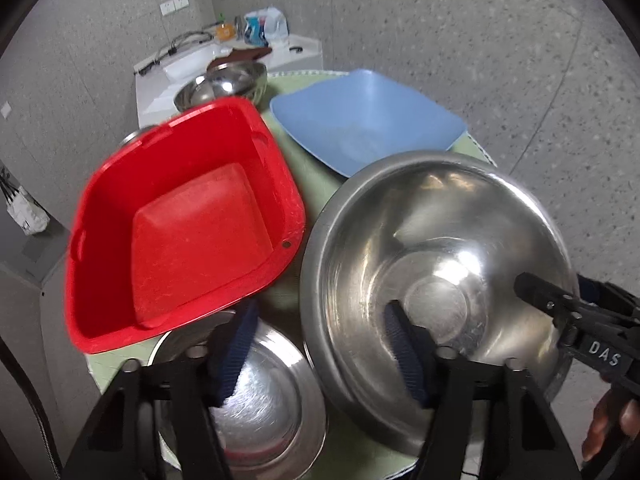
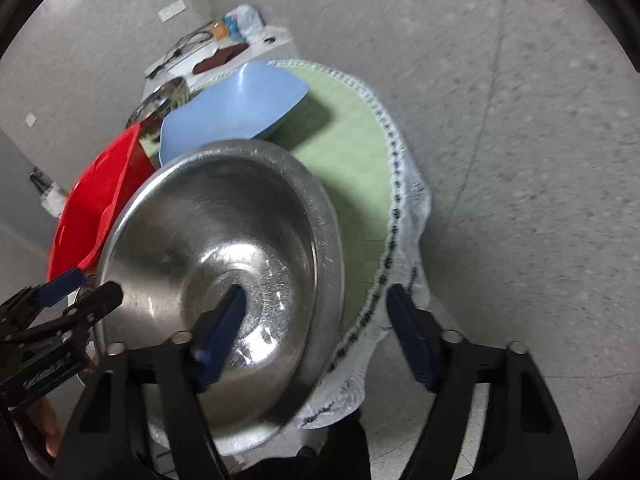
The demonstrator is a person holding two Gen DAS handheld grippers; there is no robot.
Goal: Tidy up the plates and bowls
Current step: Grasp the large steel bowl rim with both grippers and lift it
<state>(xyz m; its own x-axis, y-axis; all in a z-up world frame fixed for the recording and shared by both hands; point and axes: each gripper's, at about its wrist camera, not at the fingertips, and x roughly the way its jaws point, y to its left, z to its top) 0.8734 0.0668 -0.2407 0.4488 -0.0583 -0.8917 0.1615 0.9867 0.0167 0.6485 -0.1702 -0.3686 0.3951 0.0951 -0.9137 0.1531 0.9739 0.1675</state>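
Note:
A large steel bowl (image 1: 436, 280) (image 2: 224, 260) sits tilted at the near right of a round green-clothed table (image 2: 352, 152). My left gripper (image 1: 320, 352) is open, one finger inside this bowl and the other over a smaller steel bowl (image 1: 260, 400) at the near edge. My right gripper (image 2: 316, 332) is open, its jaws either side of the large bowl's right rim, left finger inside. A red square tub (image 1: 188, 236) (image 2: 96, 200) stands at the left. A blue square bowl (image 1: 368, 120) (image 2: 236, 108) lies behind.
More steel bowls (image 1: 224, 84) stand at the far side of the table. A white counter (image 1: 192, 60) with cables, bottles and bags is against the wall beyond. Speckled floor (image 2: 520, 160) surrounds the table on the right.

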